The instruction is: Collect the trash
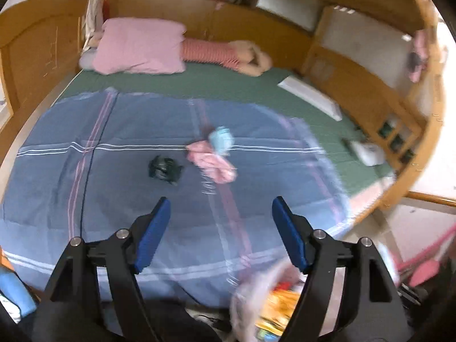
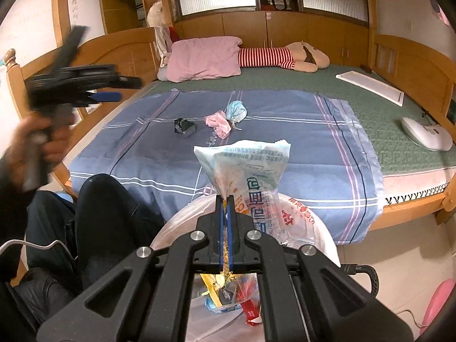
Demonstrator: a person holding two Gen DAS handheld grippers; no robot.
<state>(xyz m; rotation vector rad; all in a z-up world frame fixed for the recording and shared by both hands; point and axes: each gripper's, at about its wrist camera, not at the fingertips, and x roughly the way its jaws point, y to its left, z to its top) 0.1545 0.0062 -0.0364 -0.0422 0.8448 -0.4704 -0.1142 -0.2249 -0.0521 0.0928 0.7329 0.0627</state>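
Right tongs (image 2: 227, 199), pressed together, pinch the neck of a printed wrapper (image 2: 245, 165) above the open trash bag (image 2: 307, 228) at 6 o'clock of the bed. Left tongs (image 1: 221, 208), spread and empty, hang over the blue sheet (image 1: 114, 193), aimed toward 12 o'clock. Remaining trash lies mid-sheet: a black crumpled scrap (image 1: 164, 168) at 11 o'clock of the left tongs, a pink mask (image 1: 212, 161) and a blue mask (image 1: 221, 139) touching each other at 12 o'clock.

Risks, as judged: the wrapper may catch on the bag's rim and fall outside if let go off-centre; the bag, apparently unsupported, may sag shut; the blurred, fast-moving left tongs may pinch sheet along with a mask, or lift one mask and drag its neighbour by the tangled ear loops.
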